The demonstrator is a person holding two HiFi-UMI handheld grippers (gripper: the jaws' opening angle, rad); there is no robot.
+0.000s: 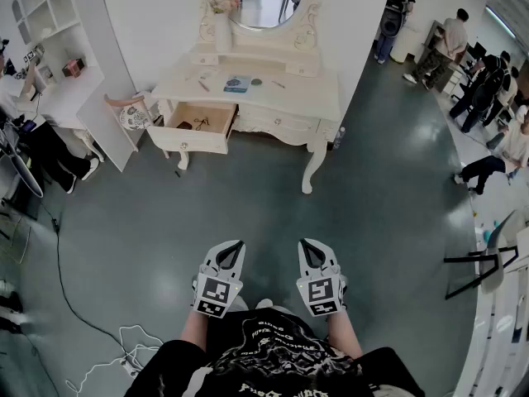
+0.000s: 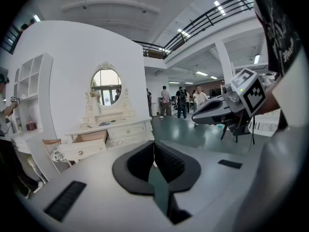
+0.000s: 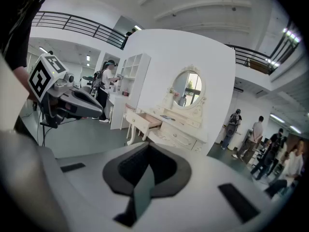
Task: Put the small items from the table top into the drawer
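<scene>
The white dressing table [image 1: 314,98] stands far ahead of me. On its top lie a blue flat item [image 1: 237,83], a small round item [image 1: 257,81] and two thin stick-like items [image 1: 203,85]. Its left drawer [image 1: 194,126] is pulled out, and some small things lie inside. My left gripper [image 1: 234,246] and right gripper [image 1: 307,245] hang side by side close to my body, over the floor and far from the table. Both are shut with nothing between them. The left gripper view shows the drawer [image 2: 79,146]; the right gripper view shows the drawer [image 3: 145,121].
An oval mirror [image 1: 263,2] and a vase [image 1: 223,31] top the table. A chair [image 1: 132,114] and white shelves [image 1: 58,48] stand to the left. A cable [image 1: 107,337] trails on the grey floor. Several people [image 1: 496,89] are at the right.
</scene>
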